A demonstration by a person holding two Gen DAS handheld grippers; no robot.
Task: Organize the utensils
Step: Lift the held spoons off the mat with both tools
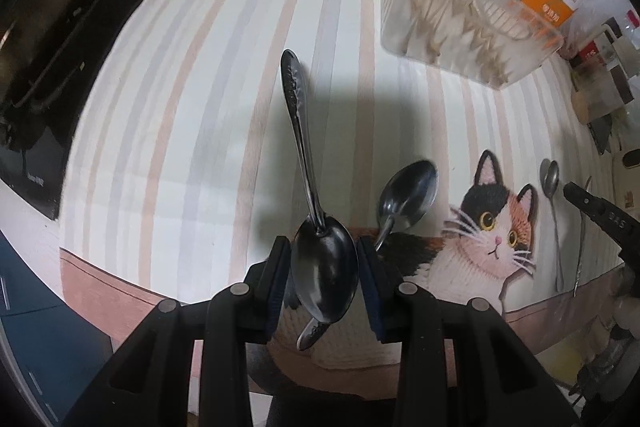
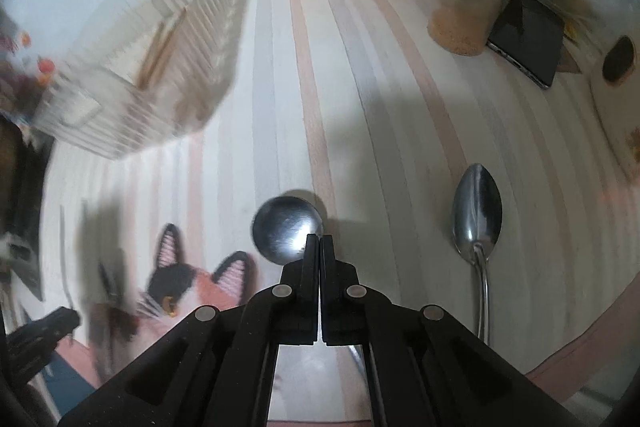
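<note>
The left hand-held gripper [image 1: 323, 267] is pointing down over the striped tabletop [image 1: 180, 147], its pads clamping the bowl of a dark spoon [image 1: 320, 259] whose handle is hanging toward the cloth. A second spoon [image 1: 406, 199] is lying just beside it, next to the printed cat [image 1: 492, 227]. The right hand-held gripper [image 2: 319, 247] is holding its fingers pressed together over a round spoon [image 2: 284, 227]; whether they pinch it, I cannot tell. Another spoon [image 2: 476, 215] is lying to its right. A clear rack [image 1: 452, 11] is sitting farther back.

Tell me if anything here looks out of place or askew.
The spoon in the left gripper is clamped by its bowl, not its handle, which sticks out. The other spoons lie scattered on the cat mat.
</note>
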